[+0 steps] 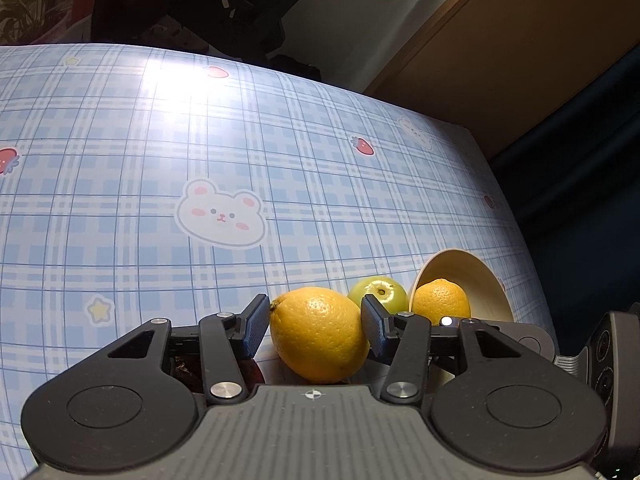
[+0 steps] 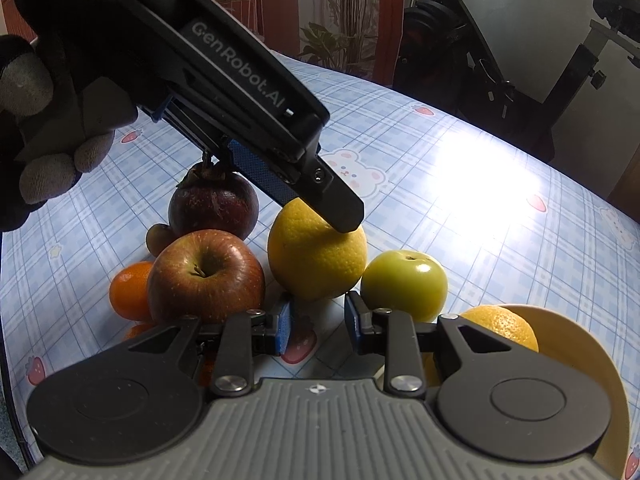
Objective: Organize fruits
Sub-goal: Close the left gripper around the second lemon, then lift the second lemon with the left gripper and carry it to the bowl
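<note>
Fruits cluster on the checked tablecloth (image 1: 160, 128): the left gripper (image 1: 316, 324) straddles a yellow lemon (image 1: 318, 334), jaws apart beside it, likely about to squeeze and lift toward the tipped bowl (image 1: 472, 268); the right gripper (image 2: 318, 322) waits closed, empty.

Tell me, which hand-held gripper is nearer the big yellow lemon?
Left. The left hand-held gripper has its fingers on either side of the lemon; the right hand-held gripper sits just short of it, holding nothing.
</note>
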Demonstrator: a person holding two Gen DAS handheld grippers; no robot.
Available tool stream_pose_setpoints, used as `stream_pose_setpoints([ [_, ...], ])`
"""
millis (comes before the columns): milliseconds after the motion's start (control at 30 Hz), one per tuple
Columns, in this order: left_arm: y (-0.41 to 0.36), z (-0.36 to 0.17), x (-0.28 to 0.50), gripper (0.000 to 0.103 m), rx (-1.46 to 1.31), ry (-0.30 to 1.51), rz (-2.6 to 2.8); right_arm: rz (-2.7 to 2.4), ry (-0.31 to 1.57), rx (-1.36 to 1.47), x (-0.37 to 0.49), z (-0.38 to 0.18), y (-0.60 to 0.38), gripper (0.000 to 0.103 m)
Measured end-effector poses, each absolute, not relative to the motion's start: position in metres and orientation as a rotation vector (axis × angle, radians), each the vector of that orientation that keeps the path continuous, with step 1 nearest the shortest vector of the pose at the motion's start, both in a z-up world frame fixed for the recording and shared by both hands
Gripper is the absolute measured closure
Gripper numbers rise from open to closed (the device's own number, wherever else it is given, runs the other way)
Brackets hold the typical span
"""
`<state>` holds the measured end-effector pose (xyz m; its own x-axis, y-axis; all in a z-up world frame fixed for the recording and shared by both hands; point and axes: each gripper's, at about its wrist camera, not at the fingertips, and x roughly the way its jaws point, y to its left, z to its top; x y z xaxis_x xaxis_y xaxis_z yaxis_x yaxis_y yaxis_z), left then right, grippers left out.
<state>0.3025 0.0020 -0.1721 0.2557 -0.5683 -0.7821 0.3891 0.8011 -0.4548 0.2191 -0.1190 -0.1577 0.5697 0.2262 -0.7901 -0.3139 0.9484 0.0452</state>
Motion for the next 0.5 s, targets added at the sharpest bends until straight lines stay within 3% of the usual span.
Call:
stream_pose_setpoints([
  [500, 0.007, -0.174, 0.311, 0.052, -0.218, 1.159, -0.638, 0.324, 0.898, -0.138, 0.223, -0.155, -0.112, 0.073],
])
